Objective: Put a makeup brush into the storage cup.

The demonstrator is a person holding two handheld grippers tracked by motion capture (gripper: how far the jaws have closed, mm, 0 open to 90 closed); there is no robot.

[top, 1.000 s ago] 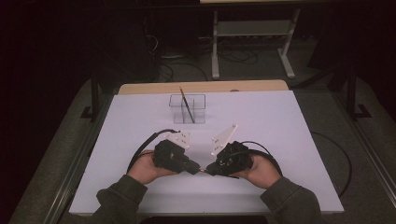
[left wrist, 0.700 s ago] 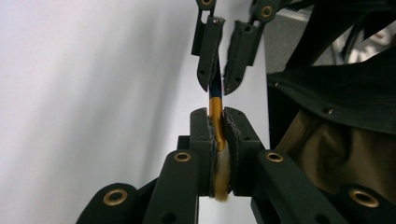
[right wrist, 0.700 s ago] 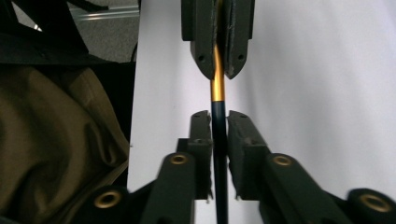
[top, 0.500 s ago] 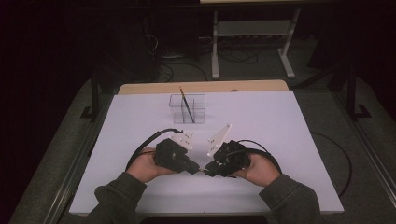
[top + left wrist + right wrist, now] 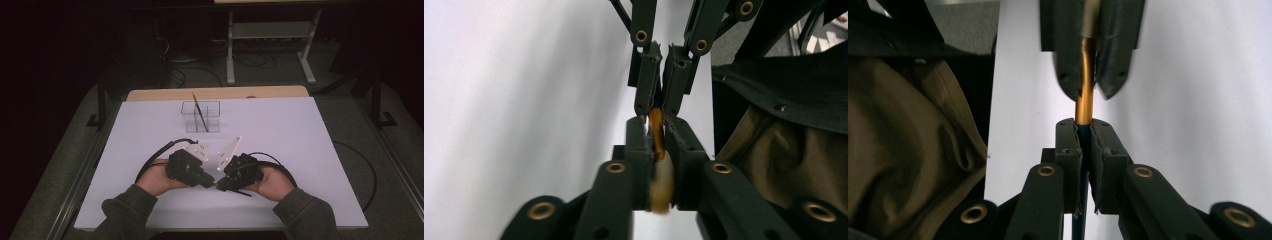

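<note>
A paintbrush [image 5: 656, 142] with a gold ferrule and pale bristles is held between two grippers that meet tip to tip above the table's near edge. My left gripper [image 5: 212, 183] [image 5: 655, 127] has the bristle end between its pads. Its jaws have just been opening a little, and the pads still touch the brush. My right gripper [image 5: 220, 185] [image 5: 1084, 127] is shut on the dark handle just behind the ferrule [image 5: 1084, 107], having just closed tighter. The handle's tail [image 5: 245, 193] sticks out under the right hand.
A clear divided box [image 5: 200, 117] stands at the middle back of the white table [image 5: 300, 150], with another brush [image 5: 200, 112] leaning in it. Cables loop from both grippers. A person's olive sleeves come in from the bottom edge.
The right gripper has shifted slightly to the left, closer against the left one. The left hand has kept still.
</note>
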